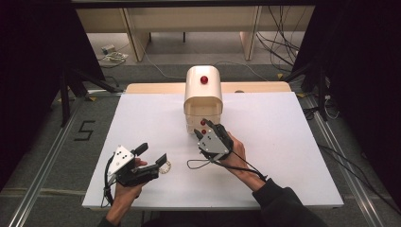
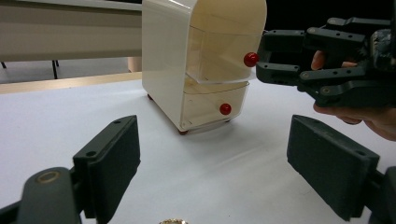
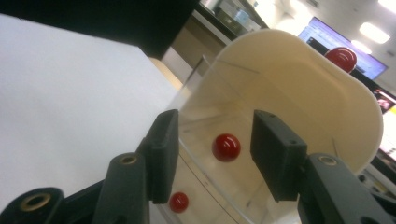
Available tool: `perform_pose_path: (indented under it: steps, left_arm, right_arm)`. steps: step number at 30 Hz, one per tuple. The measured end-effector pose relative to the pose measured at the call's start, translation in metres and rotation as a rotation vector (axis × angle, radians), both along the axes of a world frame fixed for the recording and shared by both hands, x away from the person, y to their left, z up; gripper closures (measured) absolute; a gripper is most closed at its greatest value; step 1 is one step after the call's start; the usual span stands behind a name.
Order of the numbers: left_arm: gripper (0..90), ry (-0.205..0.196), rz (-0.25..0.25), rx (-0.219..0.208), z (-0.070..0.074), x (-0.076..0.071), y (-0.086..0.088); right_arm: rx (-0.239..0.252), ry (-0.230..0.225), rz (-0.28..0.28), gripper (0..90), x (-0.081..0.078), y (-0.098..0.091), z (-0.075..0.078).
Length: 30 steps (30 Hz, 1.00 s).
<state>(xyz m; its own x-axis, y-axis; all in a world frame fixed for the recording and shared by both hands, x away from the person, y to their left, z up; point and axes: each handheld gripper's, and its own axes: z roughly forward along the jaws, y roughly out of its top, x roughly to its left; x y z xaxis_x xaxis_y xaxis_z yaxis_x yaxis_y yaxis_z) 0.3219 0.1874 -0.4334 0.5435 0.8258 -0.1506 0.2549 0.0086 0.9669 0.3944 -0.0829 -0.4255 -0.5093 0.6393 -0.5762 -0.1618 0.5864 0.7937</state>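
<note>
Nearest to the person's edge of the white rectangular table, and well apart from the cabinet, the left gripper is held in the left hand with its two black jaws spread wide and nothing between them. Just beside its right jaw lies a small round ring-like object with a beaded rim, flat on the table; its material I cannot tell. In the left gripper view this object shows at the bottom edge, between the two jaws but not touched by them.

Closer to the cabinet, the right gripper is held in the right hand, and a black cable trails from it toward the sleeve. This gripper points at the front of the cabinet. Its jaws stand about half open, one on each side of the red round knob of a clear drawer. The pads do not press on the knob; a gap shows on both sides.

Farthest stands the small cream plastic drawer cabinet with a rounded top, at the middle of the far side of the table. In the left gripper view its upper clear plastic drawer is pulled out a little, and the lower clear drawer with its own red knob is pushed in. One more red knob sits on the rounded top of the cabinet.
</note>
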Motion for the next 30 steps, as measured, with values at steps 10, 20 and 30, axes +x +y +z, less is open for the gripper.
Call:
perform_pose_path:
  steps: [10, 20, 30]
  left_arm:
    - [16.5, 0.0, -0.001, 0.0, 0.0, 0.0, 0.0]
    - [16.5, -0.002, -0.005, -0.003, 0.0, 0.0, 0.0]
    - [16.5, -0.005, -0.009, 0.009, 0.0, -0.001, -0.001]
  right_arm:
    - [0.112, 0.128, 0.122, 44.9, 0.003, -0.009, 0.021]
    - [0.168, 0.166, 0.195, 40.6, 0.002, -0.012, 0.034]
    - [0.259, 0.247, 0.205, 38.6, 0.015, -0.029, 0.059]
